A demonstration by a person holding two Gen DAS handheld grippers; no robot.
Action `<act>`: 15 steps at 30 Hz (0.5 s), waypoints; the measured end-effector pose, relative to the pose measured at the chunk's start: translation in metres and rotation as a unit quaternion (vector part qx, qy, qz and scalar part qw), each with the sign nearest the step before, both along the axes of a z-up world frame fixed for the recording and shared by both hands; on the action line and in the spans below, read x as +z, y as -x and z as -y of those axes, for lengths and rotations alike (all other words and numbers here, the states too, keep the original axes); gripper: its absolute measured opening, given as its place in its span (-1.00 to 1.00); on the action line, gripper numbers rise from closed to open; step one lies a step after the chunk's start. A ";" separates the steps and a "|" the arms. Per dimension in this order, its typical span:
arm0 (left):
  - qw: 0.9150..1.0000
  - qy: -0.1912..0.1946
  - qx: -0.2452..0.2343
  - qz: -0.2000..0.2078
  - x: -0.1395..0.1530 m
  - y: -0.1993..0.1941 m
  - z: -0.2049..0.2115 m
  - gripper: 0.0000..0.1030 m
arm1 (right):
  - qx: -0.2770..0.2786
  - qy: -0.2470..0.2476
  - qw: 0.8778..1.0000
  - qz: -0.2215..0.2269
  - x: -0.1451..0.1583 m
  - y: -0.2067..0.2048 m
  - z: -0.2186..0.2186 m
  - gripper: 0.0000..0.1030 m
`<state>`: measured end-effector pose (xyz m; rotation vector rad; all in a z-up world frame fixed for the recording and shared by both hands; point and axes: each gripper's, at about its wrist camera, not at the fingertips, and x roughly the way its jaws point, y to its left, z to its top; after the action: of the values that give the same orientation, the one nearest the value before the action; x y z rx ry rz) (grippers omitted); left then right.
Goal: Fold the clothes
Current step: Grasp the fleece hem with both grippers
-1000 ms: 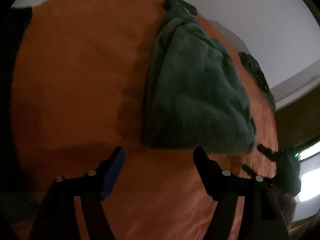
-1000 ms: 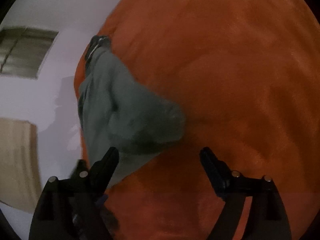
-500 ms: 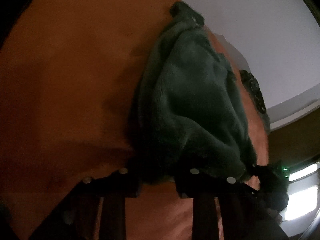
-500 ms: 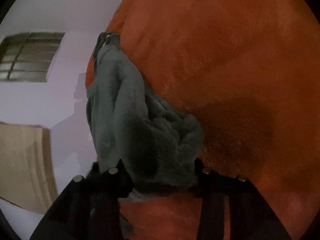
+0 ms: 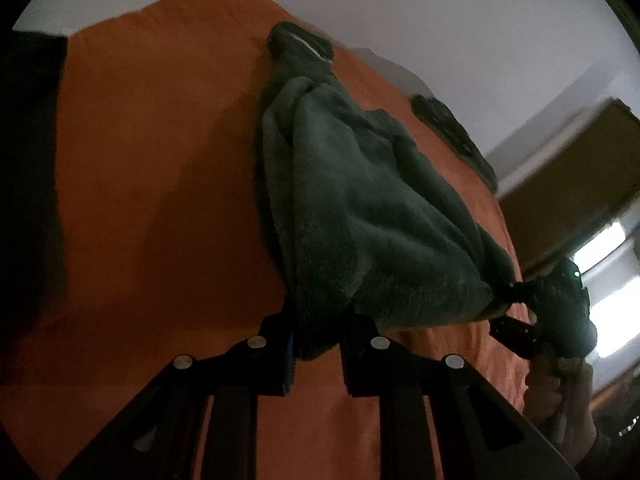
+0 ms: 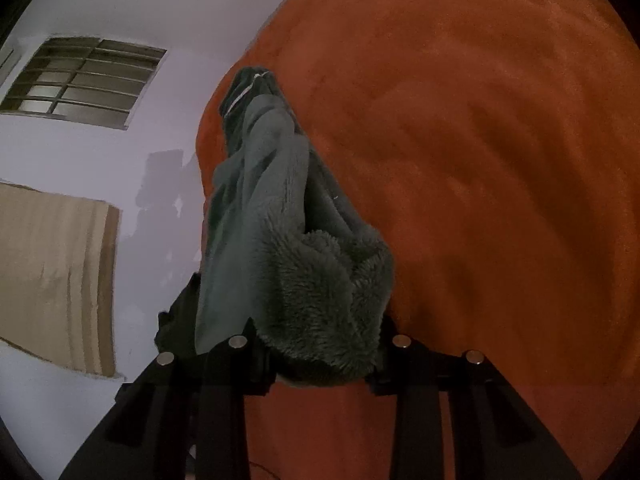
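Orange bedding (image 5: 160,208) carries a green fleece garment (image 5: 372,216), soft, floppy and light. Left gripper (image 5: 318,344) and right gripper (image 6: 320,356) have just been closing, each now pinching a near corner; hems grip best.

My left gripper (image 5: 318,338) has just been closing and now pinches the near corner of the green fleece garment (image 5: 360,216), lifted off the orange blanket (image 5: 160,200). At 3 o'clock, right gripper (image 5: 516,308) clamps the other corner.
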<state>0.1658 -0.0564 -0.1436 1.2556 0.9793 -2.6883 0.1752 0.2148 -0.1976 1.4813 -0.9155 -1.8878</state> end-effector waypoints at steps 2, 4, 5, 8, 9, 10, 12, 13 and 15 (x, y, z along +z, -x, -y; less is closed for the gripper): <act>1.000 -0.005 -0.014 0.005 -0.004 -0.021 -0.014 -0.62 | -0.005 -0.003 1.000 0.001 -0.001 -0.027 -0.016 -0.40; 0.999 0.008 -0.032 -0.001 -0.008 -0.028 -0.025 -0.52 | 0.007 -0.005 1.000 -0.001 -0.005 -0.048 -0.027 -0.37; 0.998 0.031 -0.045 -0.005 -0.010 -0.032 -0.029 -0.44 | 0.022 -0.006 1.000 -0.004 -0.009 -0.055 -0.029 -0.28; 0.997 0.063 -0.047 -0.003 -0.007 -0.033 -0.023 -0.15 | 0.051 -0.018 0.999 0.007 -0.029 -0.053 -0.033 -0.10; 0.997 0.069 -0.034 -0.008 -0.002 -0.033 -0.015 -0.11 | 0.045 -0.020 0.999 0.014 -0.032 -0.051 -0.040 -0.10; 0.997 0.073 -0.020 -0.014 0.004 -0.032 -0.007 -0.02 | 0.039 -0.022 0.999 0.022 -0.035 -0.048 -0.046 0.01; 0.996 0.080 0.004 -0.022 0.012 -0.044 0.008 0.17 | 0.047 -0.040 0.998 0.012 -0.029 -0.044 -0.055 0.23; 0.997 0.076 0.012 -0.022 0.013 -0.039 0.014 0.33 | 0.057 -0.057 0.997 -0.016 -0.018 -0.042 -0.058 0.29; 0.998 0.058 0.019 -0.009 0.010 -0.026 0.025 0.37 | 0.077 -0.073 0.993 -0.054 -0.003 -0.038 -0.060 0.44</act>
<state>0.1921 -0.0816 -0.1332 1.1820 0.8264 -2.6894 0.2131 0.2751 -0.2003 1.4732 -0.6067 -1.9327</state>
